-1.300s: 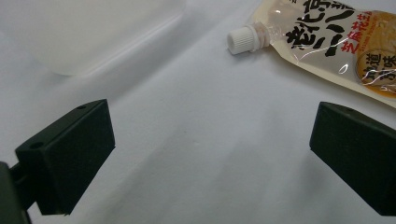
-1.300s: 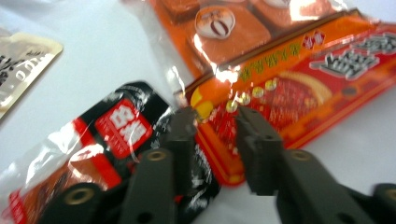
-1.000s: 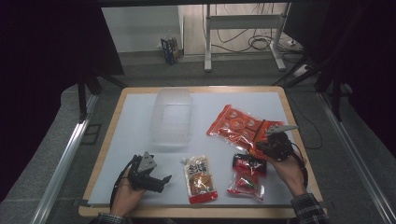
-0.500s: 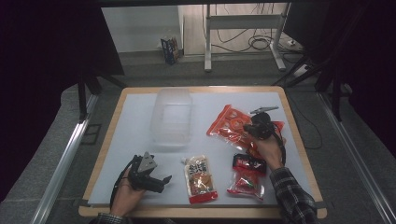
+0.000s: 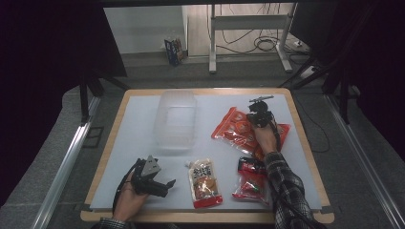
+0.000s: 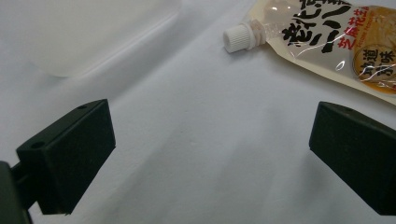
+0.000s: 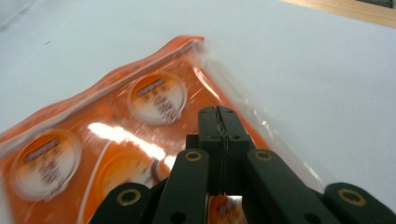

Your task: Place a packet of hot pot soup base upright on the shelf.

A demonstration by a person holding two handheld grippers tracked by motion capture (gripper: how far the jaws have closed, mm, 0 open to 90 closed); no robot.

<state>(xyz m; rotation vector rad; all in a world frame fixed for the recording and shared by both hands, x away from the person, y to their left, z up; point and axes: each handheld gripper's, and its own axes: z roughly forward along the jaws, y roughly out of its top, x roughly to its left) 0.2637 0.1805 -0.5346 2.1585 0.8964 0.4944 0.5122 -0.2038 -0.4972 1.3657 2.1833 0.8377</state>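
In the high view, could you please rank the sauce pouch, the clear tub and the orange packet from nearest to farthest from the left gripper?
From the left gripper:
1. Sauce pouch, just to its right at the near edge.
2. Clear tub, farther up the table.
3. Orange packet, across on the right, under the right gripper.

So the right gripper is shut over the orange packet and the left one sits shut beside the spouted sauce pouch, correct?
Not quite. The left gripper is open: the left gripper view shows its jaws wide apart over bare table, with the spouted sauce pouch beyond them. The rest stands: the right gripper is shut over the orange packet.
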